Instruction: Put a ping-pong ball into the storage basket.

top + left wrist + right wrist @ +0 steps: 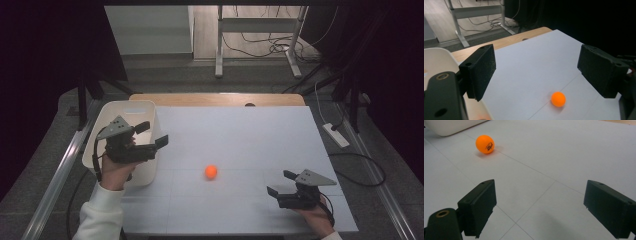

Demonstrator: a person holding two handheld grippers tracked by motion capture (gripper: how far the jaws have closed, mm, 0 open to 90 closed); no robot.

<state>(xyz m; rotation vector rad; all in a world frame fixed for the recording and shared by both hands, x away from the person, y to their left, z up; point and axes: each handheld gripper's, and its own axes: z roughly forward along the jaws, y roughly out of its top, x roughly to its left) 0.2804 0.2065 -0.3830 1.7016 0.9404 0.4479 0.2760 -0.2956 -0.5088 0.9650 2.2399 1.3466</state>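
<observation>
two open hand-held grippers, left and right, flank the orange ball, well apart.

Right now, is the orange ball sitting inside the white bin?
No, the orange ball lies on the white table sheet, apart from the white bin at the left.

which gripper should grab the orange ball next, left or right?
Probably right. The right gripper sits low on the white table, open and aimed at the orange ball with bare surface between. The left gripper, also open, is raised over the white bin.
</observation>
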